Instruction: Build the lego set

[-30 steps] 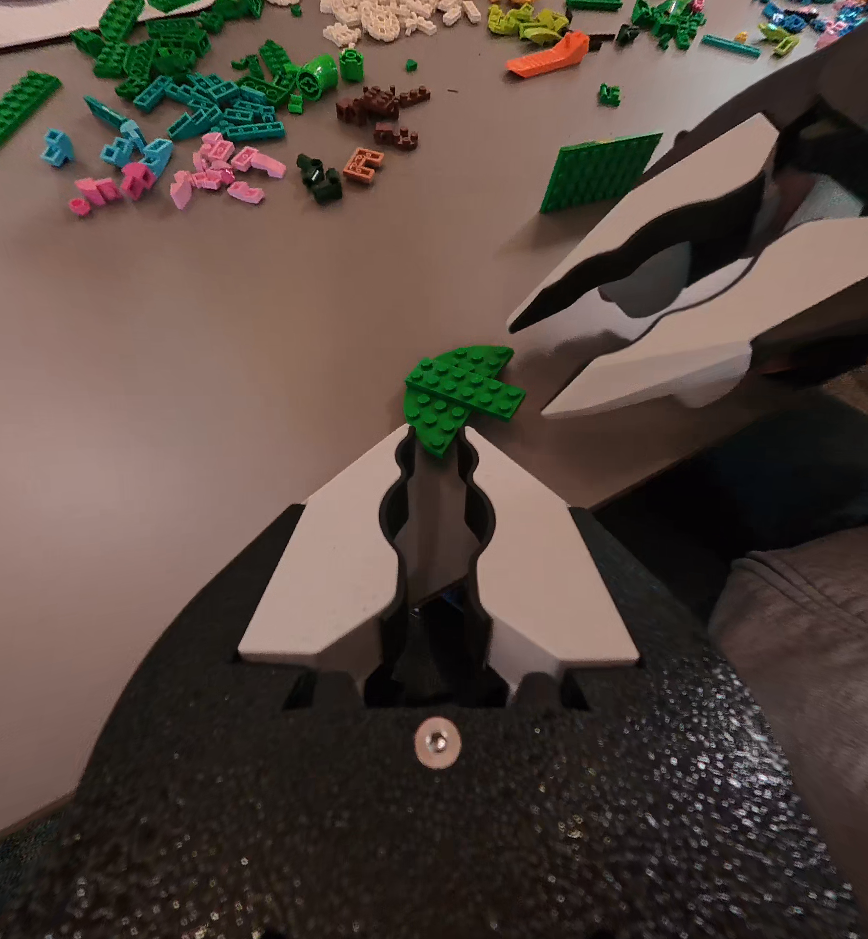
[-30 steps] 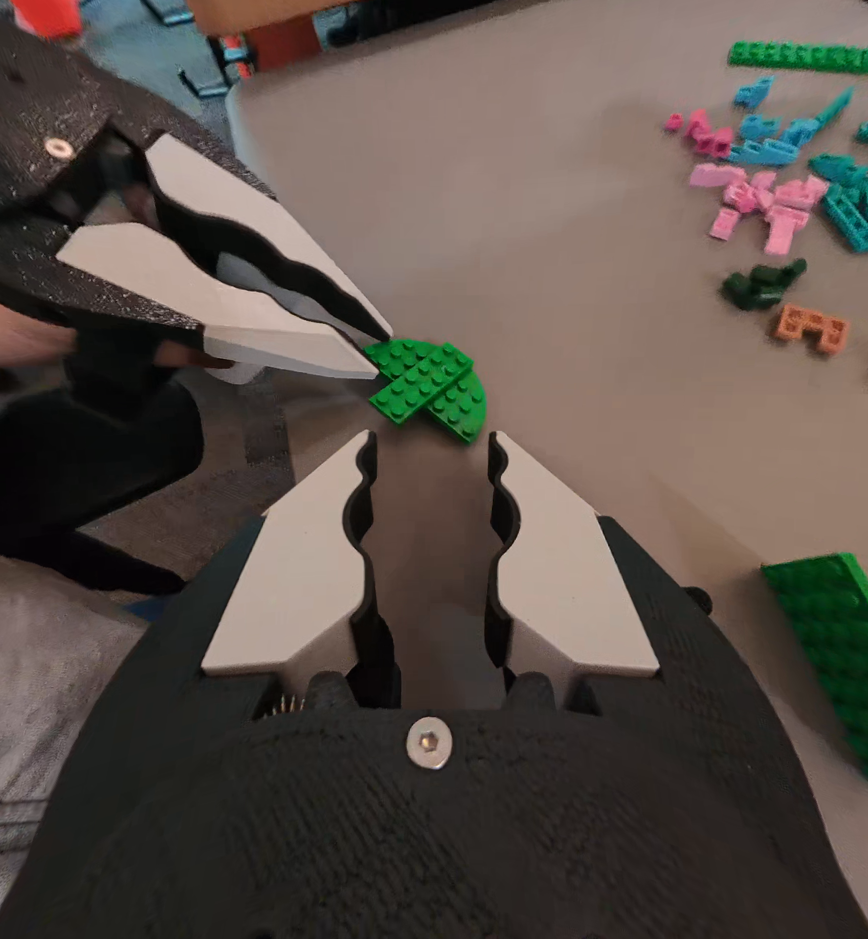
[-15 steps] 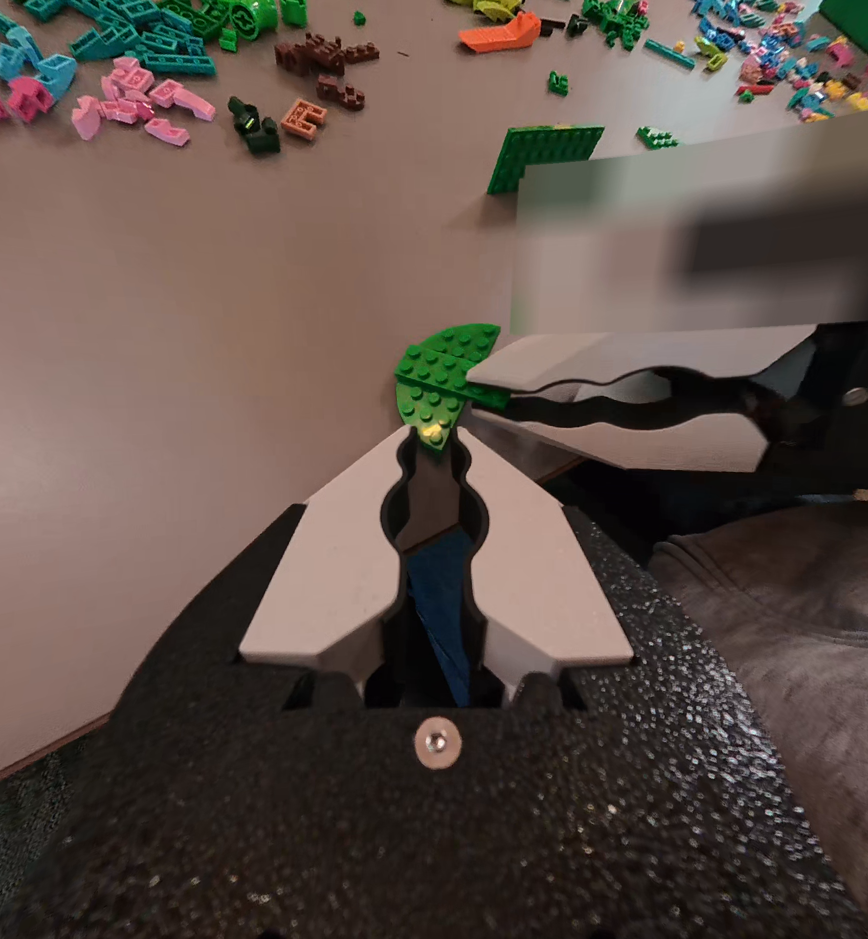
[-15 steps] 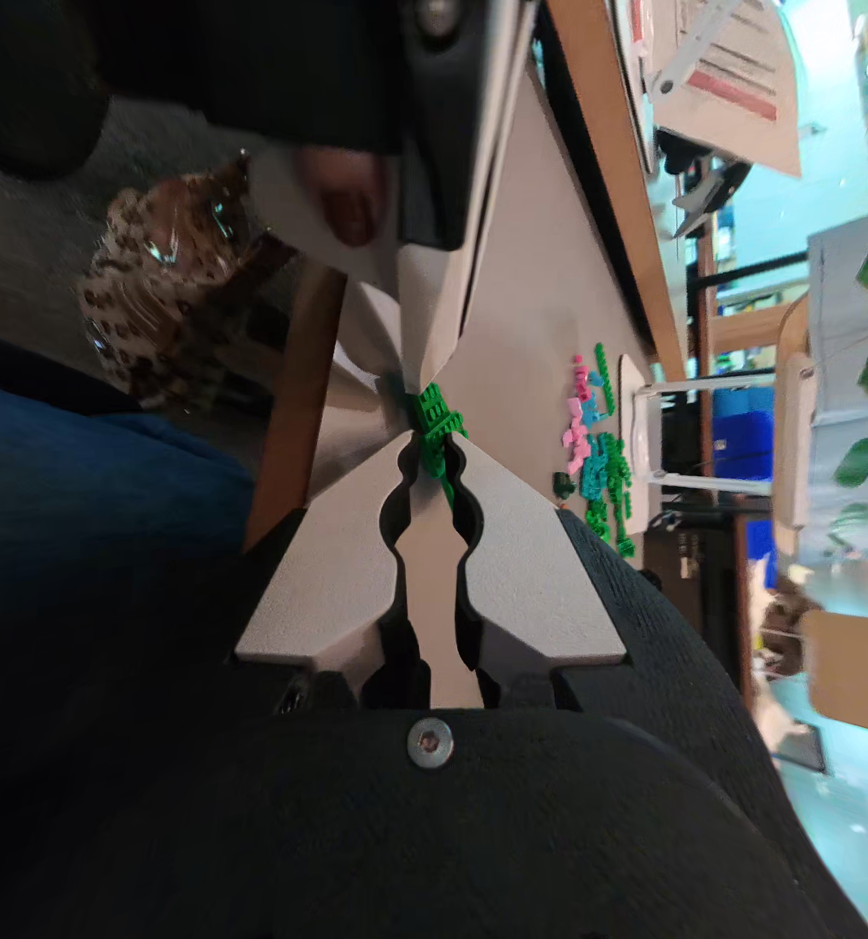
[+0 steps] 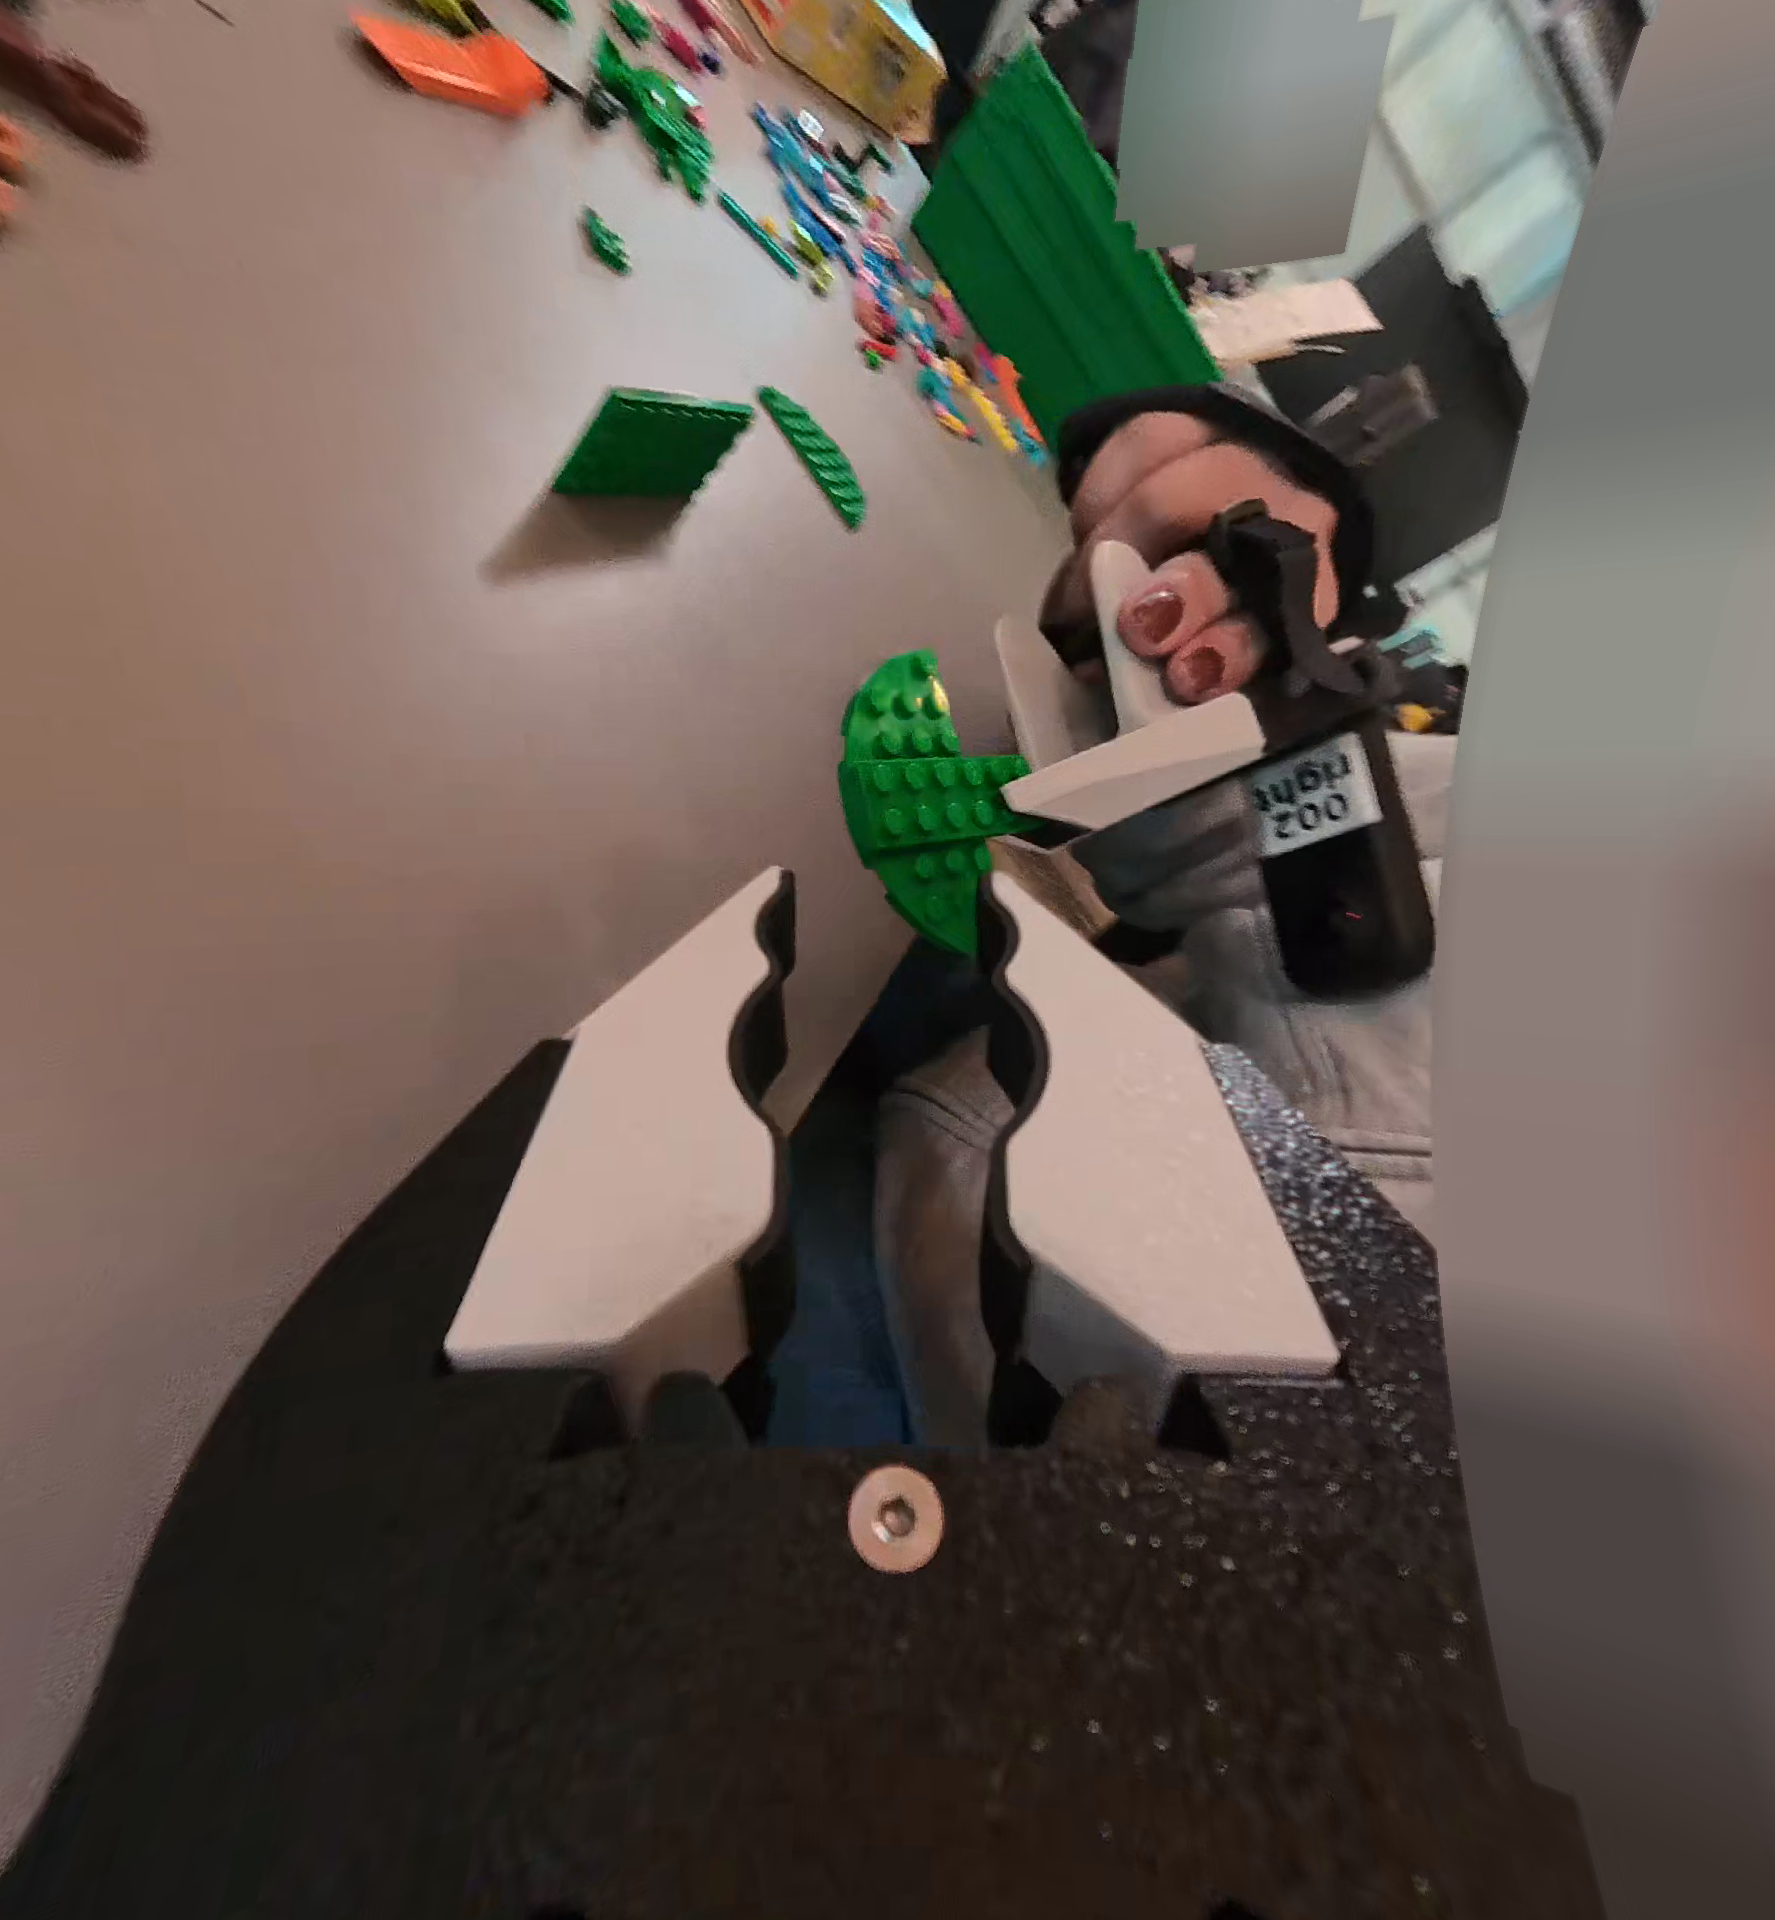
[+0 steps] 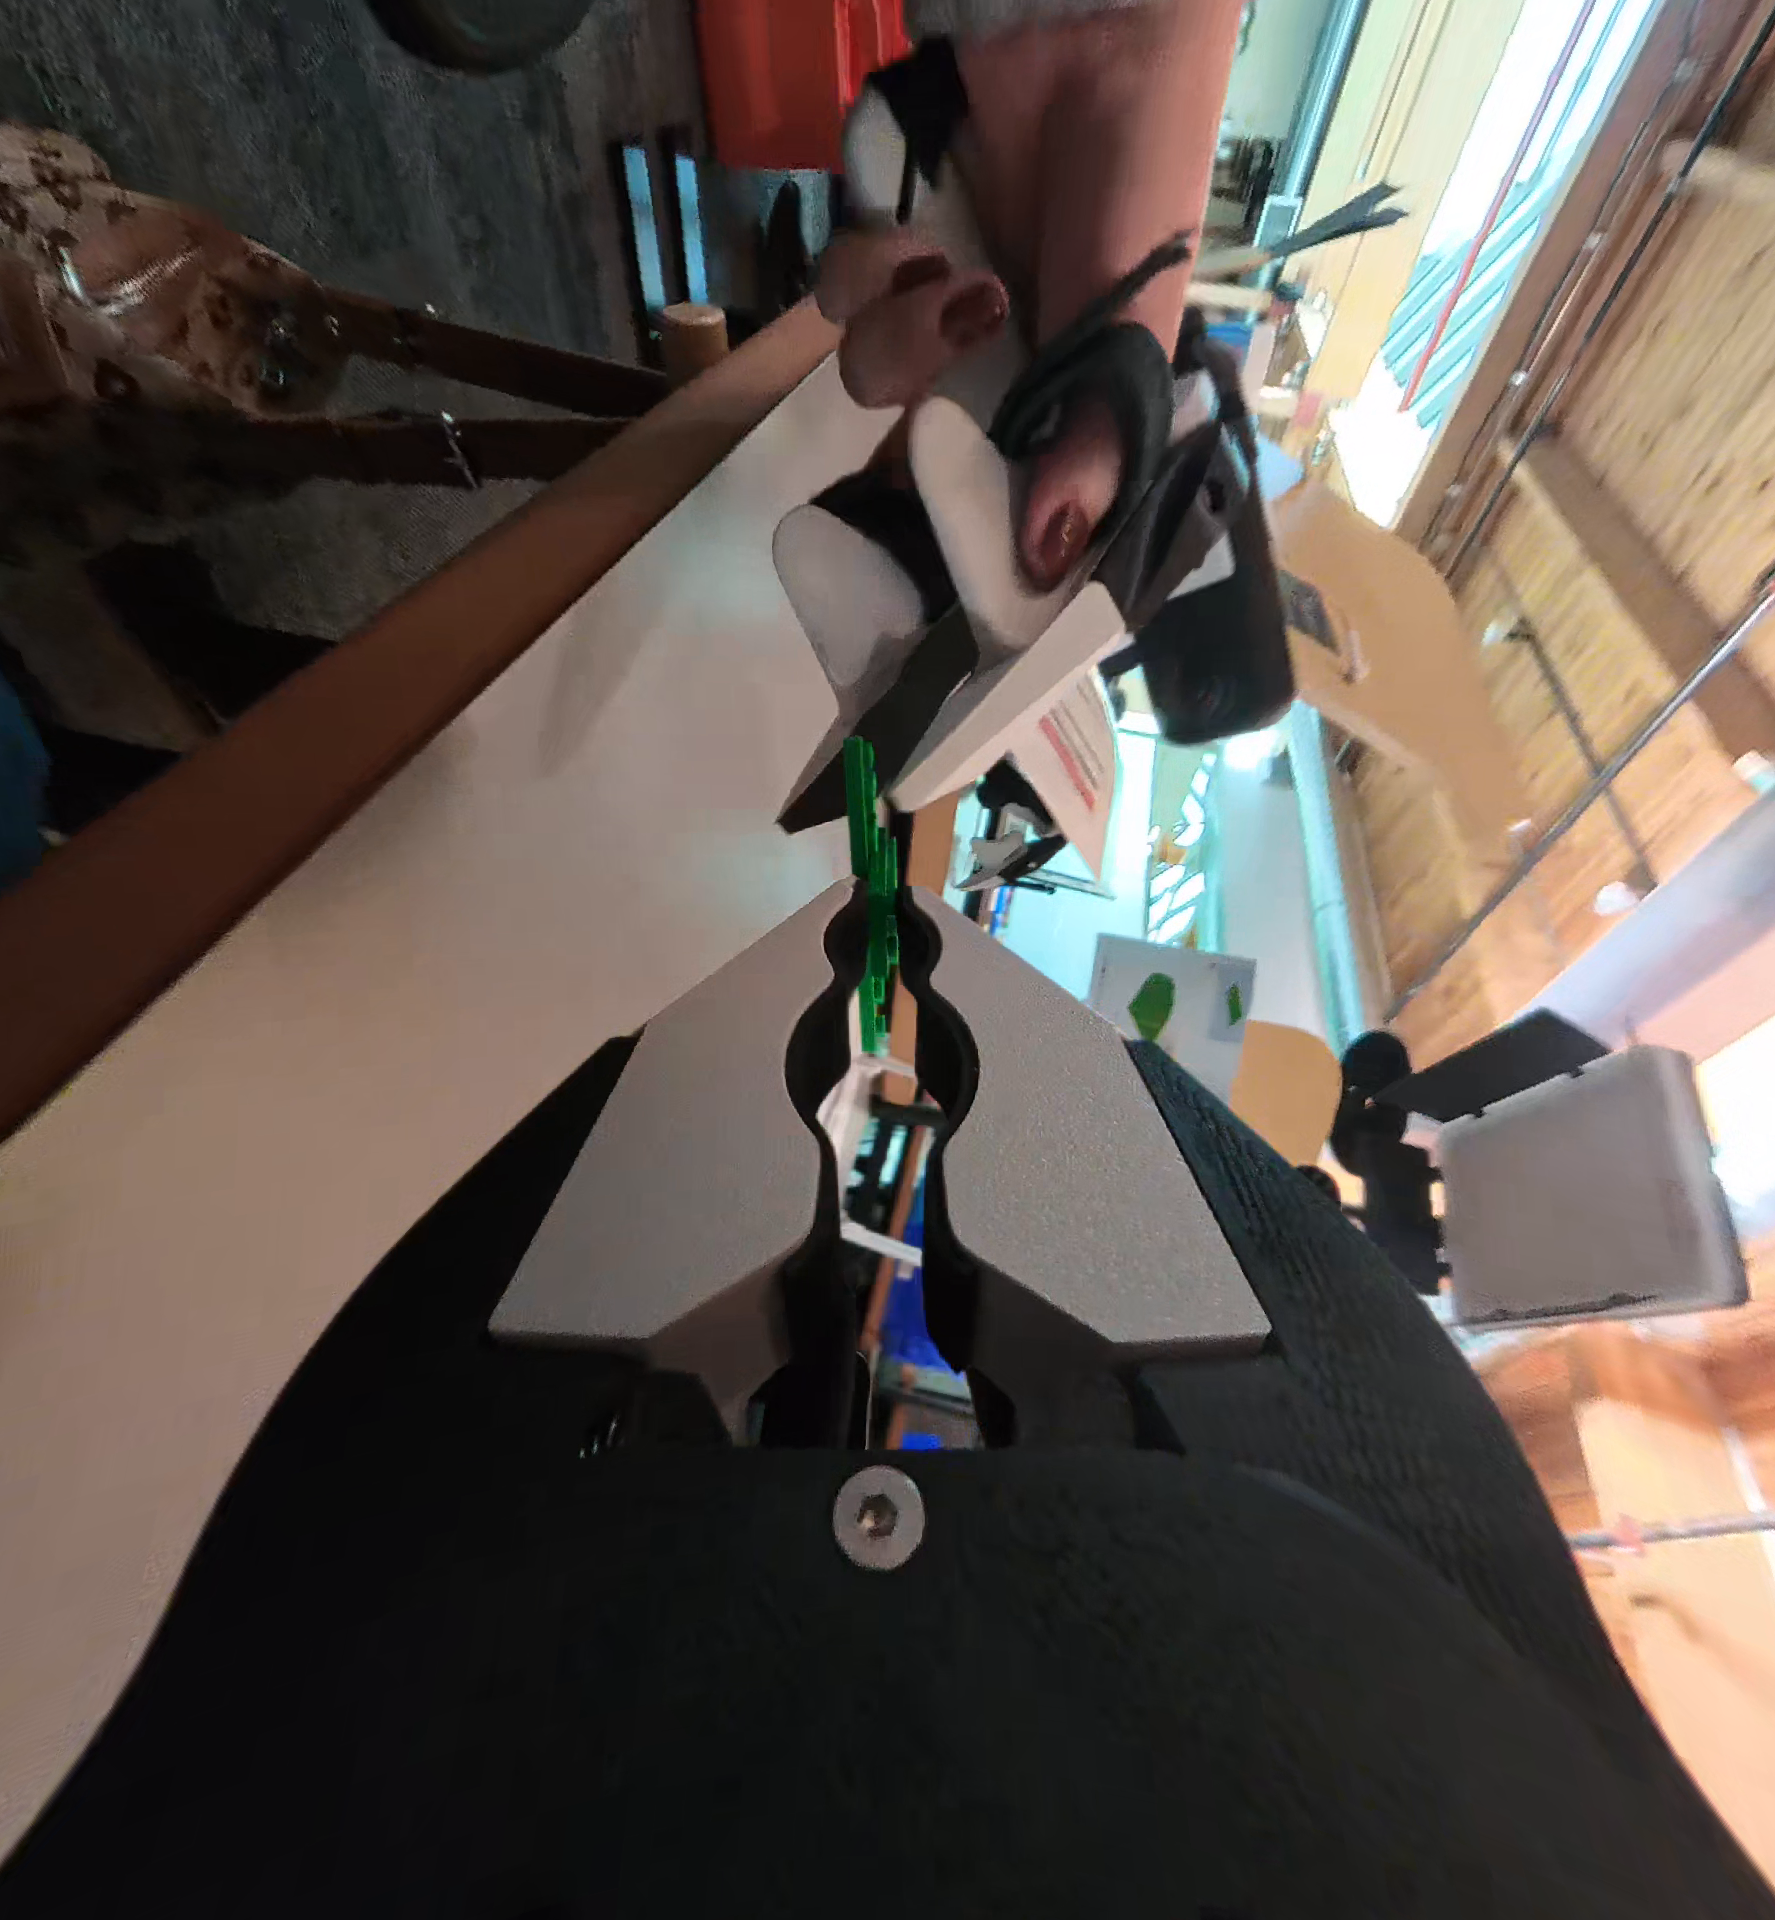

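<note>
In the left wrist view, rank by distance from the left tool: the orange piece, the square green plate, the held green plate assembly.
1. Green plate assembly, at the left tool's tips.
2. Square green plate, mid-table, left.
3. Orange piece, far edge, top.

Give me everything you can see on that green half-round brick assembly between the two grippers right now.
The green assembly looks like glossy plastic: rounded studded plates joined by a rectangular studded plate laid across them. It is off the table, turned on edge. The right gripper is clamped on the rectangular plate from one side. The left gripper stands open, its right finger touching or just beside the lower rounded tip; I cannot tell which.
</note>
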